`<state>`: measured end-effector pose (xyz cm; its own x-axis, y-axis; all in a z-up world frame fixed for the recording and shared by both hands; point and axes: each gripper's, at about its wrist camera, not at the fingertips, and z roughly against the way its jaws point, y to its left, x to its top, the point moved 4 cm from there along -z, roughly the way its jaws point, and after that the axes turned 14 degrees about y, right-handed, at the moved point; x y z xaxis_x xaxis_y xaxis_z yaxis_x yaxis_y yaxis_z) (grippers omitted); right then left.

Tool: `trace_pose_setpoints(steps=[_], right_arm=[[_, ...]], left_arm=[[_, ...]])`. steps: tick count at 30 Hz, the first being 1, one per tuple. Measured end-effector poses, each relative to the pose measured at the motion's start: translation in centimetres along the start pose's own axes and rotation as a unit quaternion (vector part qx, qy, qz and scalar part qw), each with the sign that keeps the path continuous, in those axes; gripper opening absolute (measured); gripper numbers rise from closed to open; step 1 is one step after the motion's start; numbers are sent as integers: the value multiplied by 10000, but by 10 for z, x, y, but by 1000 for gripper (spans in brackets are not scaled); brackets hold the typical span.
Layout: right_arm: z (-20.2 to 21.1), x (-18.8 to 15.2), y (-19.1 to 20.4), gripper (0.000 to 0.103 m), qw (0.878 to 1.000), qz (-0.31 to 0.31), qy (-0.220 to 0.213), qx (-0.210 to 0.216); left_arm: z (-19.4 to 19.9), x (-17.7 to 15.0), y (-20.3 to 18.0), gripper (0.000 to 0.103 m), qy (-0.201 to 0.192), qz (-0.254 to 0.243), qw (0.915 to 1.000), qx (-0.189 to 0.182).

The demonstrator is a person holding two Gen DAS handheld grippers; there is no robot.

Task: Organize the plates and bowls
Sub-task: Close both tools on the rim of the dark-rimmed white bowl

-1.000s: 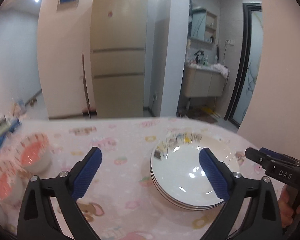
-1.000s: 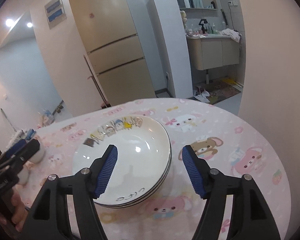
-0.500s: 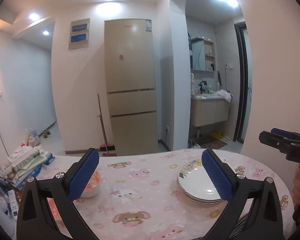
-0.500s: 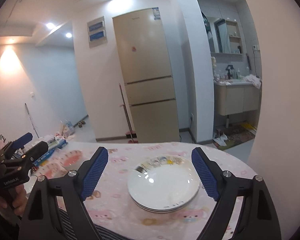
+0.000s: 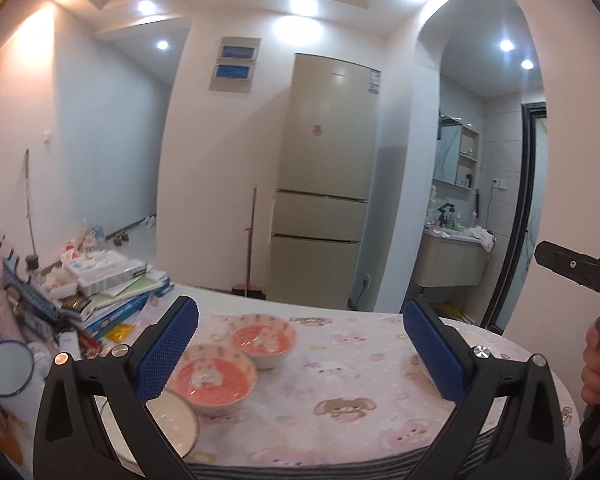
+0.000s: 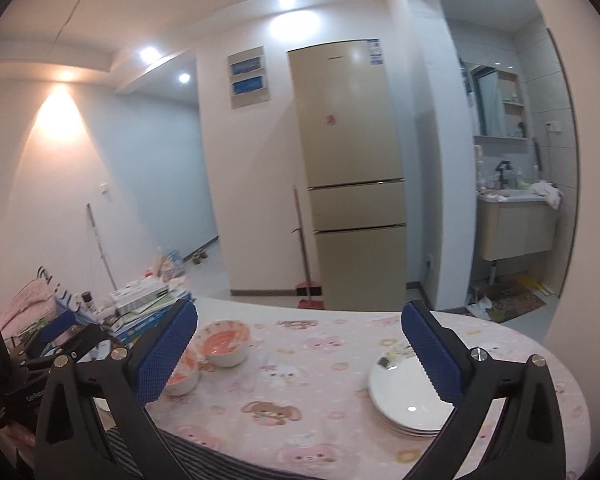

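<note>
A stack of white plates (image 6: 404,400) sits on the right of the pink cartoon tablecloth (image 6: 300,380). Two pink-lined bowls stand at the left: one near (image 5: 214,378) and one farther back (image 5: 265,338); they also show in the right wrist view (image 6: 224,340). A white-rimmed dish (image 5: 176,420) lies at the left table edge, partly behind my left finger. My left gripper (image 5: 300,350) is open and empty, held back above the near table edge. My right gripper (image 6: 300,350) is open and empty, likewise above the near edge.
A pile of books, boxes and clutter (image 5: 100,280) crowds the table's left end. A white enamel cup (image 5: 6,364) stands at far left. A beige fridge (image 5: 324,184) and a broom (image 5: 250,248) stand beyond the table. The bathroom vanity (image 6: 516,224) is at right.
Both grippers have pulled back and up from the plate stack. The left view has swung left, so the bowls are now in front of it. Both stay open.
</note>
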<state>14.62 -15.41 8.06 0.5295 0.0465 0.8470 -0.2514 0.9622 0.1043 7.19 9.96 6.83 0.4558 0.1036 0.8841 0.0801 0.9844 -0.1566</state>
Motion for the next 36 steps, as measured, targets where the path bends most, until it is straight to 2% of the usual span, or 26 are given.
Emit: trace_pose_setpoints(steps=[5,9,14,17,21,24,25,26,27,29,31,32,34,36], right_arm=[[-38,-3,61,103,9973,391,516,335],[-81,-15,112,103,9898,485,1101,756],[-145,-29,155,103,9784,479,1816,859],[-173,-39,173,103,9696,324,2263,879],[-211,-67,197,99,9435,309,3093,1144],[-231,-89,208,96,9269,285,3542,1207],[-236,-94,210,93,9237,284,3633,1182],[-243,-102,214,86,9197,320,3745,1136],[-245,-107,216,82,9167,350,3818,1125],[-253,-119,221,64,9082,419,4009,1129],[-257,-128,226,54,9018,386,4111,1273],[-259,-133,230,51,8968,331,4163,1461],[-262,-137,235,46,8932,346,4213,1533],[-266,-143,243,36,8928,502,4221,1488]], left_arm=[[-2,-18,58,102,59,560,9982,227],[-11,-39,101,102,273,1176,9923,281],[-24,-68,144,102,713,1678,9811,643],[-33,-83,164,102,1082,2033,9700,782],[-53,-104,187,102,1592,2430,9527,890],[-72,-116,190,97,1984,2337,9474,920],[-75,-120,193,95,2046,2405,9442,937],[-77,-123,195,94,2079,2504,9416,865],[-79,-125,197,91,2100,2560,9402,798],[-81,-129,201,81,2182,2663,9351,841],[-85,-136,204,61,2328,2748,9292,830],[-89,-140,204,57,2427,2780,9260,794],[-96,-148,205,38,2633,2852,9189,705],[-100,-153,209,32,2745,2963,9126,639]])
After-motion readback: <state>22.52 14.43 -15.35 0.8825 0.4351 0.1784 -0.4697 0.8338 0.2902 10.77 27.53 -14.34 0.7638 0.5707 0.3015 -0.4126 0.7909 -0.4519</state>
